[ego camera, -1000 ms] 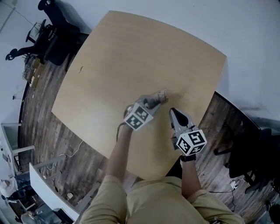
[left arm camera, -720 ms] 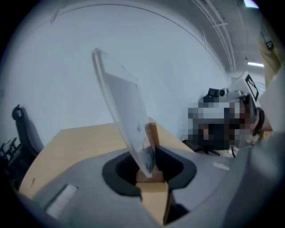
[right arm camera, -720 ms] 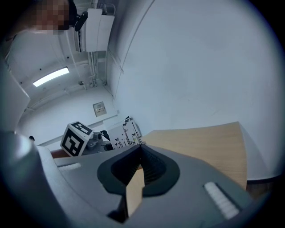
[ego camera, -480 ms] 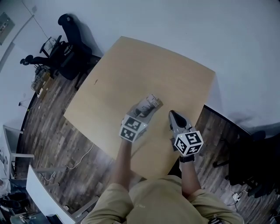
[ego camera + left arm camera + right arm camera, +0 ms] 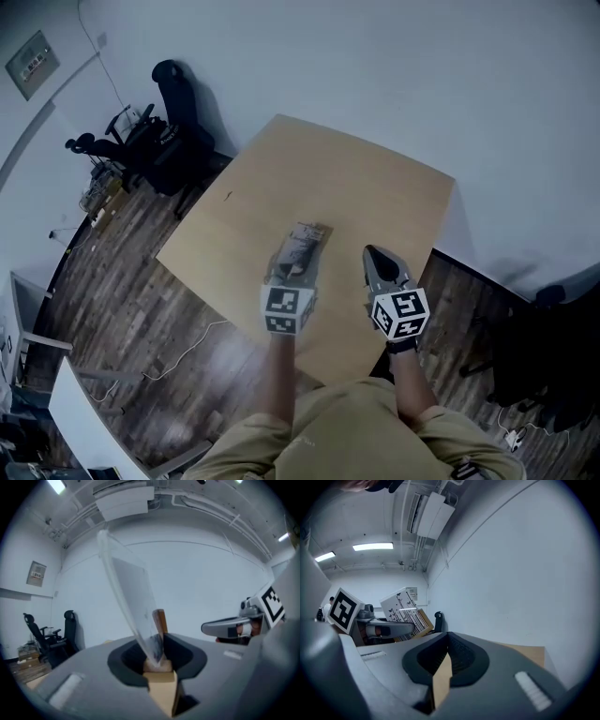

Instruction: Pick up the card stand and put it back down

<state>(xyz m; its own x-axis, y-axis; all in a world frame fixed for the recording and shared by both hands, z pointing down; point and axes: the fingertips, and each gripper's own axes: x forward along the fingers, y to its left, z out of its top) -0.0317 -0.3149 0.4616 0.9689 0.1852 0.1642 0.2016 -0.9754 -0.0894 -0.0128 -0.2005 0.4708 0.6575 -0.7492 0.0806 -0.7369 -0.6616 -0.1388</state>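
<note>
1. We see the table (image 5: 356,178) in pale tan wood and the floor (image 5: 122,281) in dark brown planks.
2. We note that the card stand (image 5: 136,606) has a light wood base and a clear panel. Its card shows thin black lines and small black shapes on white.
3. We find the left gripper (image 5: 157,660) and the right gripper (image 5: 447,656) grey with black pads.
4. The left cube (image 5: 287,311) and the right cube (image 5: 400,314) carry black square markers on white.
5. The chair (image 5: 173,131) is black, the trousers (image 5: 347,431) khaki and the wall (image 5: 422,75) white.
</note>
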